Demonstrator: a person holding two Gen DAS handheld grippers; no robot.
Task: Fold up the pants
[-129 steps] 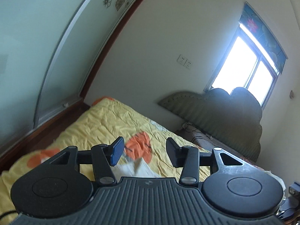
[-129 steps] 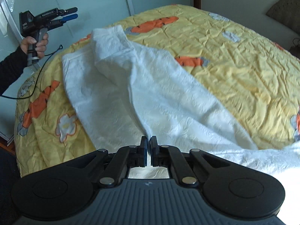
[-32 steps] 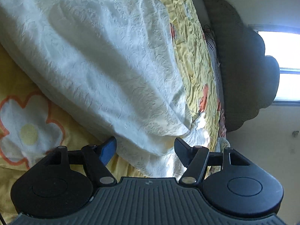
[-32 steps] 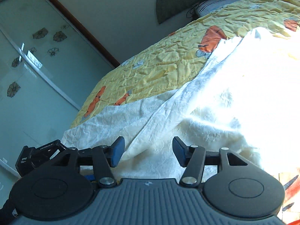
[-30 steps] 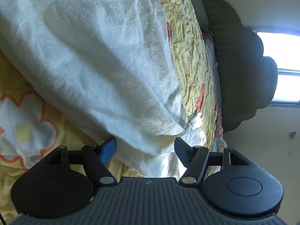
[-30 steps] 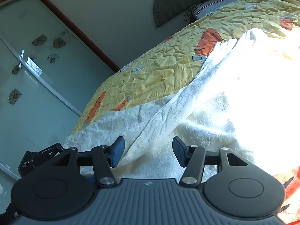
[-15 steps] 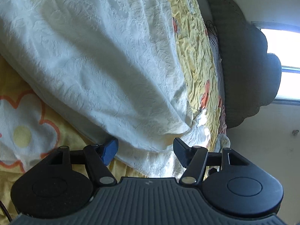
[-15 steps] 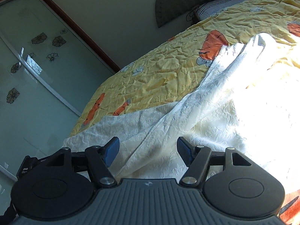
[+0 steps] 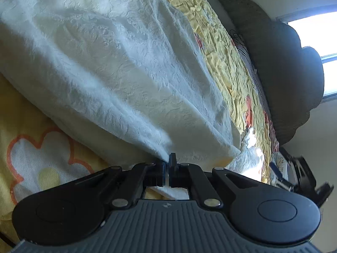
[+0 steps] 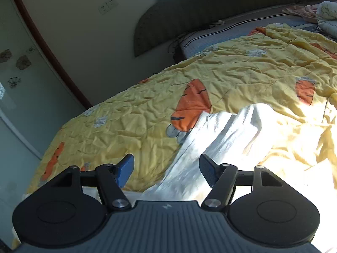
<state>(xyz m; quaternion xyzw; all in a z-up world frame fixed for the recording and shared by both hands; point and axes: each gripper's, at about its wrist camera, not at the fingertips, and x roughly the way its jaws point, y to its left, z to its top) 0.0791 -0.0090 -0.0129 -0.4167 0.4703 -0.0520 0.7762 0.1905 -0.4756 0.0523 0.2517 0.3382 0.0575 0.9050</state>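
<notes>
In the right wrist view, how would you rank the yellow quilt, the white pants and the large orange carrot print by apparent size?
1. yellow quilt, filling most of the bed.
2. white pants, though nearness to the camera enlarges them and the gripper body hides part.
3. orange carrot print, plainly smallest.

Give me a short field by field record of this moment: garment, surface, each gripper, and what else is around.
garment: white textured pants, spread loosely, creased
surface: yellow quilt with orange carrot and flower prints, on a bed
left gripper: shut on a pants edge, cloth pinched between the pads
right gripper: open, holding nothing, pants below and ahead of it
headboard: dark, padded, against the wall
window: bright, beyond the headboard
fold stage: cannot tell how far along
</notes>
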